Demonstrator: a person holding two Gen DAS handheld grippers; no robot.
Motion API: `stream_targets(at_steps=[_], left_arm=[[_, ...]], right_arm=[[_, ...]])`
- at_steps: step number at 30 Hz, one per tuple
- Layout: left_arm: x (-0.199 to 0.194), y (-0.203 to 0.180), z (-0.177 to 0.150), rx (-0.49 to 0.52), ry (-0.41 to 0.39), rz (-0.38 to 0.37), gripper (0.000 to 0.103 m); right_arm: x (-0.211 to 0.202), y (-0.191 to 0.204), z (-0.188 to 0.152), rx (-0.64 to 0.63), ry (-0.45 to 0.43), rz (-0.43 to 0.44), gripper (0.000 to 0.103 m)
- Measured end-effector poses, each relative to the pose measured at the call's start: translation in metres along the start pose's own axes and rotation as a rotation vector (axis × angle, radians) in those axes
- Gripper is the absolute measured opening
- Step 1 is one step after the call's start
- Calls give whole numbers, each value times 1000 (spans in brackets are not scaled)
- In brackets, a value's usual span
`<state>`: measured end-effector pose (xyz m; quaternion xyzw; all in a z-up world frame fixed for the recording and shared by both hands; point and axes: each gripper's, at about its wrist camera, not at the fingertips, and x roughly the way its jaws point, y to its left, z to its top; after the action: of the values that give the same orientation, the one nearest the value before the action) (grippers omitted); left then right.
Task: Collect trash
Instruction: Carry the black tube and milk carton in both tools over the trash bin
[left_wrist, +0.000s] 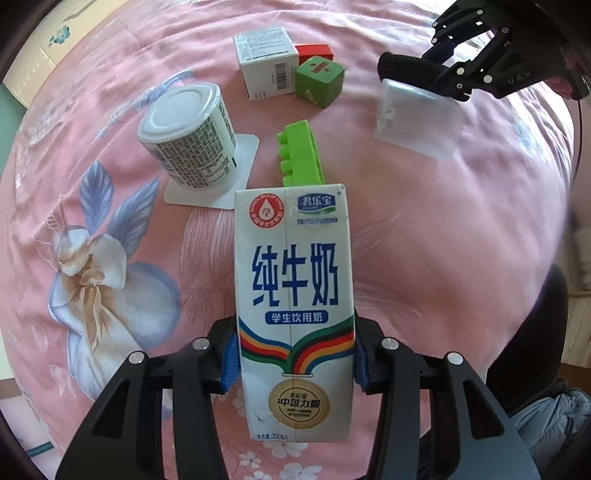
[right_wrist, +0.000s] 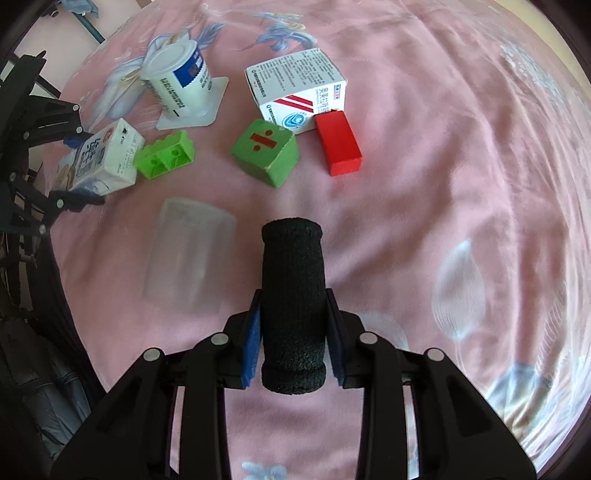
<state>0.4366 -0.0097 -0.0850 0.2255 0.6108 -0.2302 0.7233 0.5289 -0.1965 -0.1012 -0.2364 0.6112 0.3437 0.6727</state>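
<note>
Pink flowered bedsheet (right_wrist: 443, 184) carried three toys toward its far edge. Green cube (right_wrist: 264, 157) with a red division sign on top sat mid-sheet. Red block (right_wrist: 338, 144) lay near it, on the right-edge side. Green plastic brick (right_wrist: 166, 158) lay on its side, nearer the left edge. Grey padded garment (right_wrist: 44, 387) hung beyond that edge.

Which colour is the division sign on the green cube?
Red, on the green cube; the right wrist view shows it best.

Home bedroom: pink floral bedsheet (left_wrist: 424, 229) as work surface, household clutter.
</note>
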Motion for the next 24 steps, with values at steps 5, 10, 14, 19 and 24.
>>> stream_targets(at_steps=[5, 10, 14, 19, 24], left_arm=[[-12, -4, -9, 17, -28, 8, 49], [-36, -23, -26, 81, -71, 10, 49], [-48, -33, -43, 133, -112, 7, 49], [-57, -55, -61, 193, -132, 8, 49], [-57, -78, -80, 265, -133, 3, 49]], right_arm=[[-22, 14, -25, -35, -3, -36, 32], [-49, 55, -54, -110, -33, -82, 32], [-68, 90, -74, -171, -56, -95, 32], [-83, 143, -101, -258, -73, -102, 32], [-83, 193, -121, -345, -68, -102, 32]])
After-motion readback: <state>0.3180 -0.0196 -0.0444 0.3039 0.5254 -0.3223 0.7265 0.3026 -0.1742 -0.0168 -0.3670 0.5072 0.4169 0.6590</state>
